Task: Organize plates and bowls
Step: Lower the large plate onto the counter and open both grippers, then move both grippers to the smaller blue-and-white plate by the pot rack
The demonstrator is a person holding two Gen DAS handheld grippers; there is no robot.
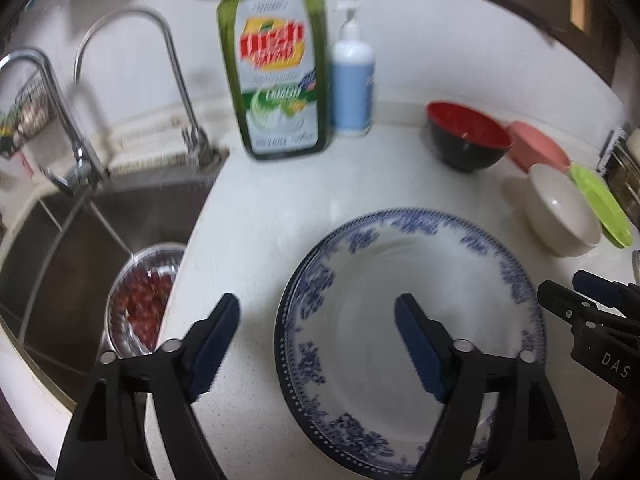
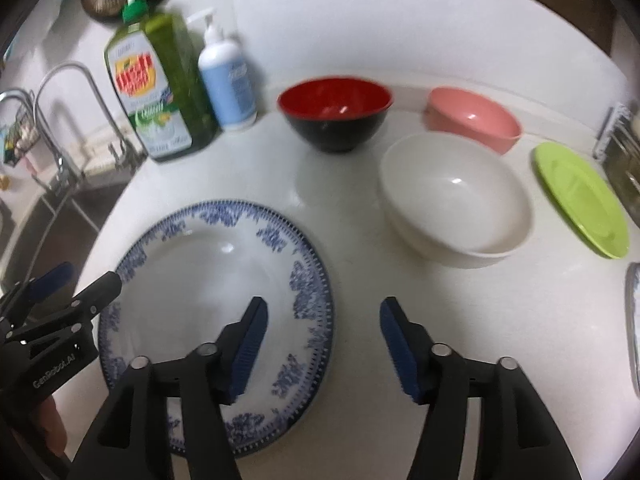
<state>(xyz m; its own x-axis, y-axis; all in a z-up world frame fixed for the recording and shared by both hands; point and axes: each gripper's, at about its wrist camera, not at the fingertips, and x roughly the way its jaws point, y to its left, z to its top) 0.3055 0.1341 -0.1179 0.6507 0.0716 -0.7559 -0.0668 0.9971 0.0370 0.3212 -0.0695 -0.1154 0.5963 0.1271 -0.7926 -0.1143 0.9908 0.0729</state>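
A blue-and-white patterned plate [image 1: 372,272] [image 2: 200,280] lies flat on the white counter. My left gripper [image 1: 320,344] is open over the plate's left rim, one finger above the counter and the other above the plate's well; it also shows as the left gripper [image 2: 86,278]. My right gripper [image 2: 326,344] is open over the plate's right rim and holds nothing; it shows at the edge as the right gripper [image 1: 560,284]. Behind stand a white bowl [image 2: 456,200], a red-and-black bowl [image 2: 336,112], a pink bowl [image 2: 472,120] and a green plate [image 2: 580,196].
A green dish soap bottle [image 1: 276,76] and a blue pump bottle [image 1: 352,80] stand at the back. A steel sink [image 1: 80,240] with taps lies left, holding a metal bowl of red bits [image 1: 144,300]. Another patterned plate's rim [image 2: 632,320] and a wire rack [image 2: 620,160] sit right.
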